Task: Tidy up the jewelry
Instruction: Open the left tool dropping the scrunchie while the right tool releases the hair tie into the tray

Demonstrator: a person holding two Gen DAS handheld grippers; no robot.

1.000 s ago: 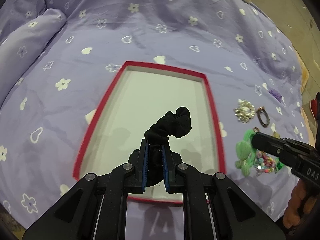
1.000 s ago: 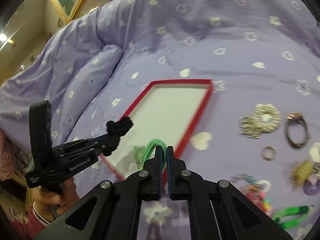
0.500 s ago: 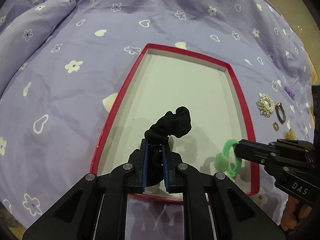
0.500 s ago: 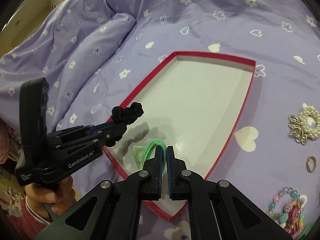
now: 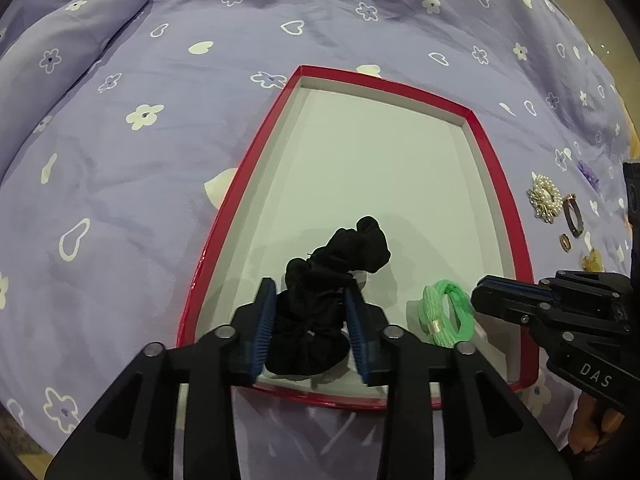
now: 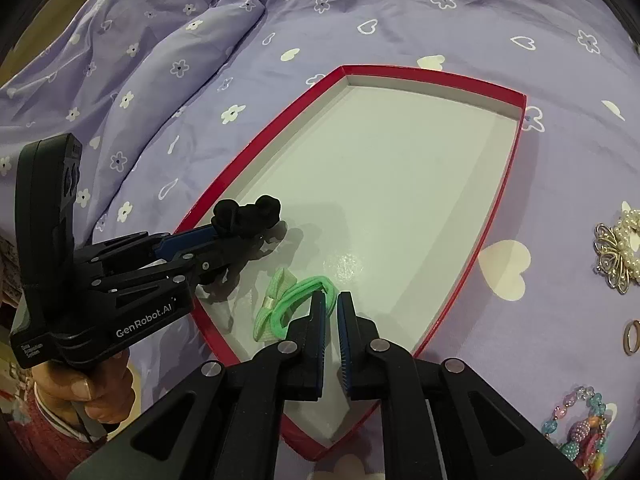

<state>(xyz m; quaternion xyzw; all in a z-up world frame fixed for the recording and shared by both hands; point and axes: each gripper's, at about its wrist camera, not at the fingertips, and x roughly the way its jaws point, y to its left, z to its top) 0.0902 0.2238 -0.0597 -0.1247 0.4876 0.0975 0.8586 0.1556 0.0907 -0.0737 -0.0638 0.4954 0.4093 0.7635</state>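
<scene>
A lilac flowered bedspread [image 5: 168,80] carries the red-rimmed tray [image 5: 496,168]. The left hand-held gripper [image 5: 312,316], its jaws just parted, loosely straddles the black scrunchie [image 5: 340,264] in the tray. The right hand-held gripper [image 6: 331,320], opening slightly, no longer pinches the green hair tie [image 6: 296,300] just left of its fingers. Only the right wrist view shows the beaded bracelets [image 6: 580,432].

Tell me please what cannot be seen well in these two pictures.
- Beaded bracelets, right wrist view: cut off by the lower right edge.
- Ring, left wrist view: too small for detail.
- Black scrunchie, left wrist view: the left gripper has just been opening; contact with its pads is unclear.
</scene>
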